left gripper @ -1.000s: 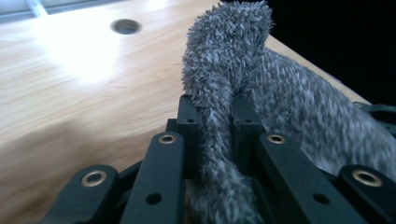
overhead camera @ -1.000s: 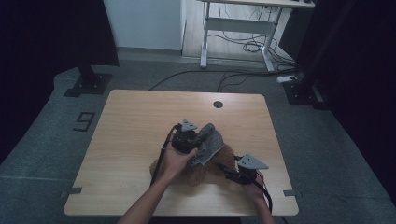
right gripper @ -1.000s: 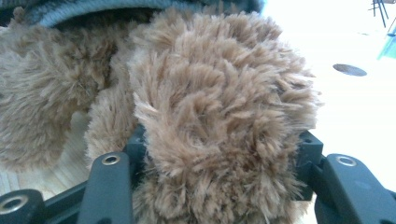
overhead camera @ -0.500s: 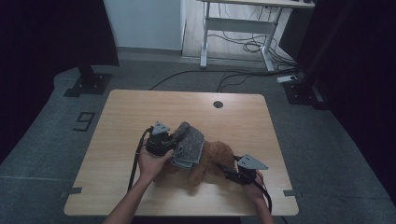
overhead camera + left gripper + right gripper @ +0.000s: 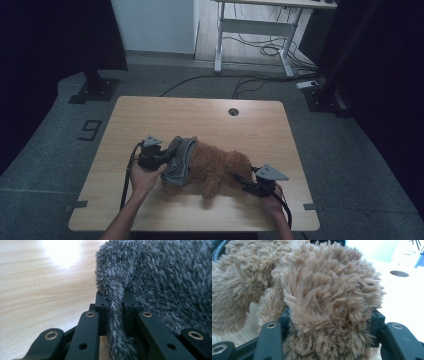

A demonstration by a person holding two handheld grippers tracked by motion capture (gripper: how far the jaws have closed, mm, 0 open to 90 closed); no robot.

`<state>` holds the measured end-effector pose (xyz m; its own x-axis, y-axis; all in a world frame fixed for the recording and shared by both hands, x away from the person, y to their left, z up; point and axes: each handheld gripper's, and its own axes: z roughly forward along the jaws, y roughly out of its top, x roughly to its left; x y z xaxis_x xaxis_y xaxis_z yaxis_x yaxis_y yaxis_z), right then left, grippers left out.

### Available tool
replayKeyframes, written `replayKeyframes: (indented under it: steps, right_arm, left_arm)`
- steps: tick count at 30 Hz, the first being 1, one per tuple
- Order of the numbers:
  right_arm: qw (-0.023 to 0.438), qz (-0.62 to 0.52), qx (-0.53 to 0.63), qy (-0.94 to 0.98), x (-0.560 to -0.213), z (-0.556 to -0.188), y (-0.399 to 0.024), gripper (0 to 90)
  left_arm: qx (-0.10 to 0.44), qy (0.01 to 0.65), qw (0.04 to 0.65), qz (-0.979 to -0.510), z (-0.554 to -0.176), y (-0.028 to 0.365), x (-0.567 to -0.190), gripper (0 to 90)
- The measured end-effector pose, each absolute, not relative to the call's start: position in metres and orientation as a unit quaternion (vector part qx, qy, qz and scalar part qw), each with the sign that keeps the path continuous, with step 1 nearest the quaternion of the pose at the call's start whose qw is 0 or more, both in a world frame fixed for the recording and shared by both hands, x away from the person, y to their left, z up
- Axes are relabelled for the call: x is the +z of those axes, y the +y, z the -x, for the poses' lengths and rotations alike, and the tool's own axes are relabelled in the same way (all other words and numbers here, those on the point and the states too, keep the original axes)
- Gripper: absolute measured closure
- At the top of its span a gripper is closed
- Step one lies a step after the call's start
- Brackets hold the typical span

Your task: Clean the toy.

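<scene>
High view: I've got the brown plush toy [image 5: 217, 165] lying on its side near the front edge of the table [image 5: 200, 115], roughly mid-width. A grey fleece garment [image 5: 180, 160] is bunched around the toy's end nearest the table's left edge. My left gripper [image 5: 159, 159] sits at that bunched edge, hand [image 5: 142, 176] behind it, cable looping toward the front-left corner. My right gripper [image 5: 248, 181] is at the toy's opposite end, toward the front-right corner, grey three-cornered plate on top. From up here I can't read either jaw gap; fur and fabric hide the tips. A round cable hole [image 5: 233, 111] sits near the table's back edge.

Left gripper view: what the high view hides. Jaws pressed together on a thin fold of the grey fleece garment [image 5: 160, 277], fold standing upright between the pads, rest of the fabric piled to the right. Bare wood to the left with a bright glare patch. The toy is out of this frame.

Right gripper view: jaws stand partly spread with a thick lump of the brown plush toy [image 5: 324, 302] between them, fur pressing against both inner faces, so it's a pinch on the toy. The cable hole [image 5: 399, 273] shows upper right. A dark sliver of garment sits at the top-left corner.
</scene>
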<state>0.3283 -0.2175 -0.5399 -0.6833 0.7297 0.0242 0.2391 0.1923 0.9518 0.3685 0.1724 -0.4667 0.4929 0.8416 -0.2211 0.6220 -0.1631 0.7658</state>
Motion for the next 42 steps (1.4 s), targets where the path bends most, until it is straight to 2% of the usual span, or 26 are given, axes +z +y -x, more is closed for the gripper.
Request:
replayKeyframes:
  steps: [4, 12, 17, 21, 24, 29, 36, 39, 42]
  right_arm:
    - [0.225, -0.332, 0.546, 0.736, -0.540, -0.329, -0.217, 42.8]
    - [0.229, -0.329, 0.545, 0.737, -0.540, -0.328, -0.216, 42.6]
    - [0.230, -0.324, 0.542, 0.741, -0.540, -0.328, -0.217, 42.4]
    - [0.229, -0.324, 0.542, 0.741, -0.539, -0.327, -0.218, 40.9]
    - [0.225, -0.325, 0.546, 0.739, -0.539, -0.327, -0.217, 33.3]
    - [0.202, -0.350, 0.548, 0.732, -0.531, -0.325, -0.220, 12.4]
    - [0.179, -0.377, 0.578, 0.701, -0.499, -0.318, -0.236, 9.2]
    - [0.172, -0.402, 0.553, 0.709, -0.487, -0.330, -0.234, 6.3]
    - [0.146, -0.422, 0.518, 0.730, -0.486, -0.348, -0.224, 2.3]
  left_arm:
    - [0.117, 0.478, 0.451, -0.745, -0.368, 0.167, -0.454, 77.8]
    - [0.096, 0.419, 0.507, -0.747, -0.365, 0.121, -0.420, 77.7]
    - [0.098, 0.404, 0.465, -0.782, -0.376, 0.088, -0.422, 77.1]
    - [0.097, 0.406, 0.450, -0.789, -0.380, 0.083, -0.433, 77.2]
    - [0.095, 0.407, 0.445, -0.792, -0.379, 0.086, -0.437, 77.4]
    - [0.103, 0.399, 0.445, -0.795, -0.370, 0.085, -0.445, 77.6]
    - [0.094, 0.395, 0.462, -0.788, -0.359, 0.087, -0.457, 77.7]
    - [0.092, 0.396, 0.466, -0.786, -0.356, 0.088, -0.458, 77.7]
    - [0.092, 0.393, 0.468, -0.787, -0.352, 0.091, -0.460, 77.7]
